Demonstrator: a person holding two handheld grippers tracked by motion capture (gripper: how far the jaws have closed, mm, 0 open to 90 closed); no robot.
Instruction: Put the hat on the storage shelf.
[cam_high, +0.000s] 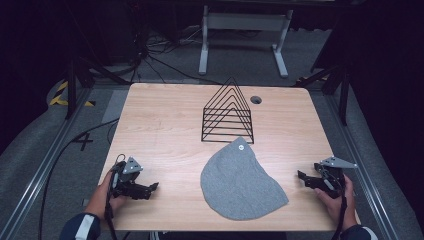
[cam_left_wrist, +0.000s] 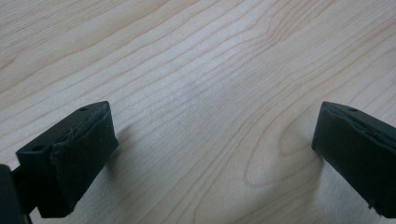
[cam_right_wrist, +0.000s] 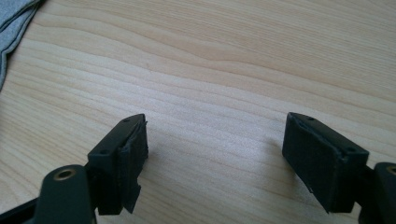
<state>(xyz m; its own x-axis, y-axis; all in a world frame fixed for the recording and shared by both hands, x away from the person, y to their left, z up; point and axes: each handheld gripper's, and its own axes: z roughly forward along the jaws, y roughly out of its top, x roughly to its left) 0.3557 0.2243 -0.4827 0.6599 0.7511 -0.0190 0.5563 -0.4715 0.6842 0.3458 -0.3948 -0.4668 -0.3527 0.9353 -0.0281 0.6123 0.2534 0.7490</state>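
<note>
Nearest the camera: two forearms, a gripper in each hand, both low over the table (cam_high: 165, 120) near its front edge. Left gripper (cam_high: 152, 187) with jaws wide apart, bare wood between them, nothing held. Right gripper (cam_high: 301, 176) likewise spread, nothing between the pads but wood grain; grey cloth just visible at the top left corner of the right gripper view.

Between the two, a grey hat (cam_high: 240, 182), a knit beanie by the look of it, flat on the wood near the front middle, its narrow end pointing toward the rack (cam_high: 228, 112). Small round tag near that end.

Probably light, soft and limp: likely to sag and fold when lifted, no risk of breaking, hardly slippery against padded jaws. Best grips probably at the edge: a pinch on the left rim and another on the right rim, or both along the wide hem at the front, to keep it spread. A pinch on the flat middle would likely catch only one layer or skid over the table.

Black wire rack just behind the hat, upright, a row of triangular frames; almost touching the hat's tip, so worth minding on any lift forward. Round hole (cam_high: 256, 99) in the table beside the rack. Otherwise bare wood on both sides, open approach for either gripper.
</note>
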